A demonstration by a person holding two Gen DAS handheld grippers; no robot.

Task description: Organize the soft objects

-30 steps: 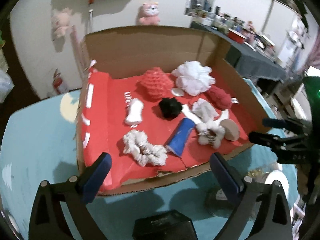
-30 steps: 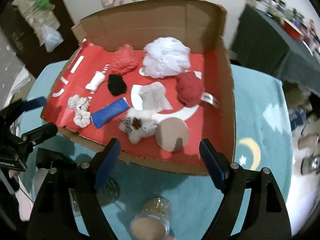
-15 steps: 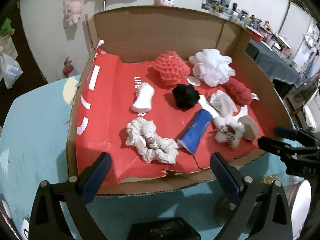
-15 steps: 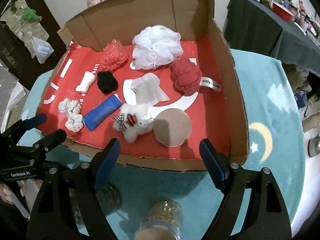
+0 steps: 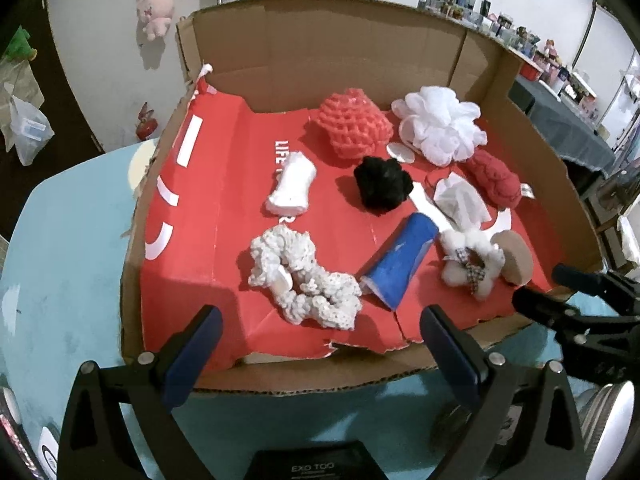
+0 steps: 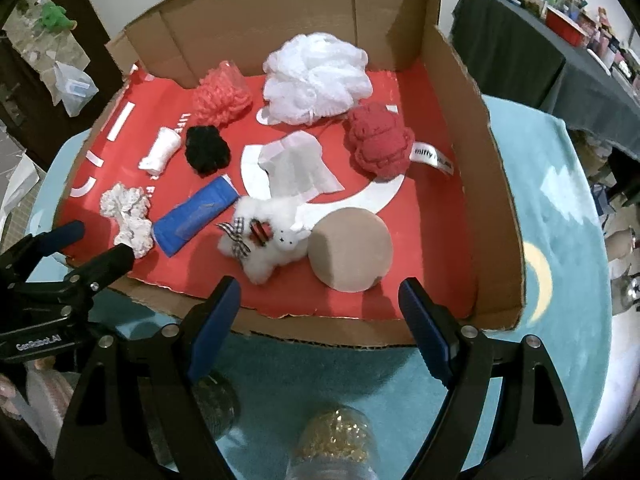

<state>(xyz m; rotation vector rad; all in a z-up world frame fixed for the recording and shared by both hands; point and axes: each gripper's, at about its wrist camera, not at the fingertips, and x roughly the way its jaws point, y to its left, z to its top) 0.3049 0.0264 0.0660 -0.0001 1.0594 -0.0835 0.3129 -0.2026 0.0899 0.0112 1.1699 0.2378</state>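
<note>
A cardboard box (image 6: pixel 472 128) lined in red is sitting on a teal cloth (image 6: pixel 560 184), holding the soft things. The white mesh puff (image 6: pixel 316 76) is lying at the back, beside the red knitted ball (image 6: pixel 380 140); the tan sponge (image 6: pixel 352 254) and white plush bunny (image 6: pixel 268 240) are lying nearest. The left gripper (image 5: pixel 320 356) and right gripper (image 6: pixel 320 320) are both hovering before the box's near edge, jaws wide and gripping nothing.
</note>
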